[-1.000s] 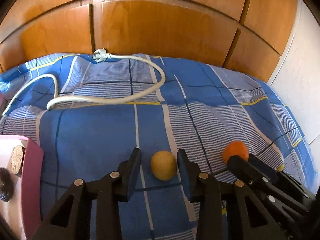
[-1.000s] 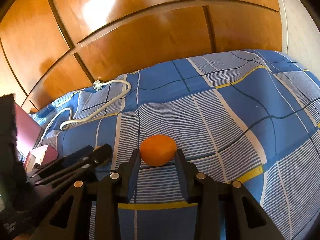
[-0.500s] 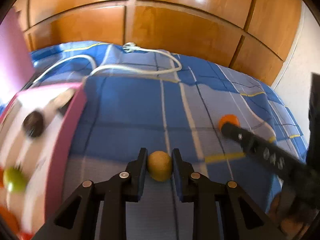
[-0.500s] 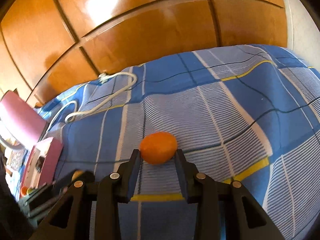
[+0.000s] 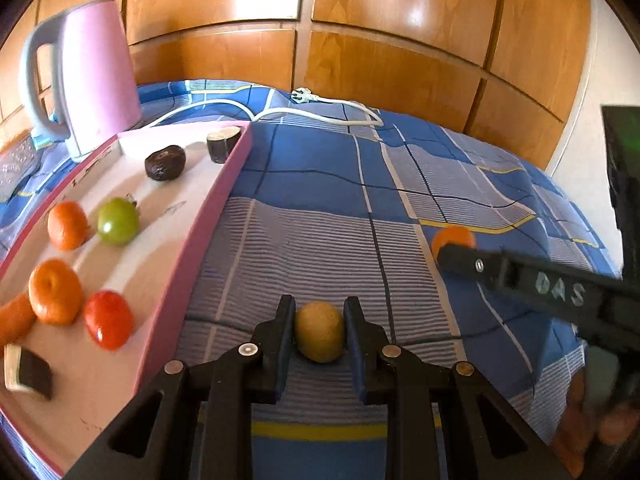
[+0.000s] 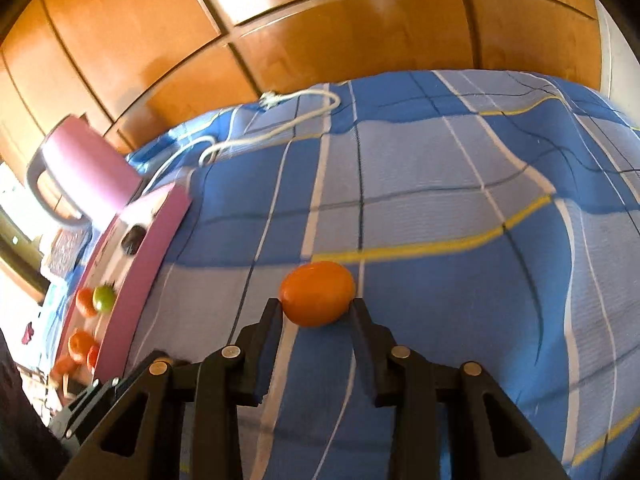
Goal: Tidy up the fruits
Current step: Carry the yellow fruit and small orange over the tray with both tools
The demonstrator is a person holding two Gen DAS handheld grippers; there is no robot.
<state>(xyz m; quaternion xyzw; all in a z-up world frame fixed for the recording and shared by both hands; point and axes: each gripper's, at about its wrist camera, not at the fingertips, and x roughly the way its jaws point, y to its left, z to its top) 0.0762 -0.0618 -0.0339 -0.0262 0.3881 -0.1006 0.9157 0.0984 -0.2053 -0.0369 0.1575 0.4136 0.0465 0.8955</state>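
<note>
My left gripper is shut on a yellow-green round fruit and holds it above the blue checked cloth, right of the pink tray. The tray holds two oranges, a green fruit, a red fruit and dark pieces. My right gripper is shut on an orange fruit, held above the cloth. That orange and the right gripper also show at the right of the left wrist view. The tray shows in the right wrist view at the left.
A pink kettle stands behind the tray; it also shows in the right wrist view. A white power cord with plug lies on the far cloth. Wooden wardrobe panels close the back. A white wall is at the right.
Both grippers have risen with their fruits. The left closed on the yellow-green fruit and moved up and left, so the tray and kettle came into view.
</note>
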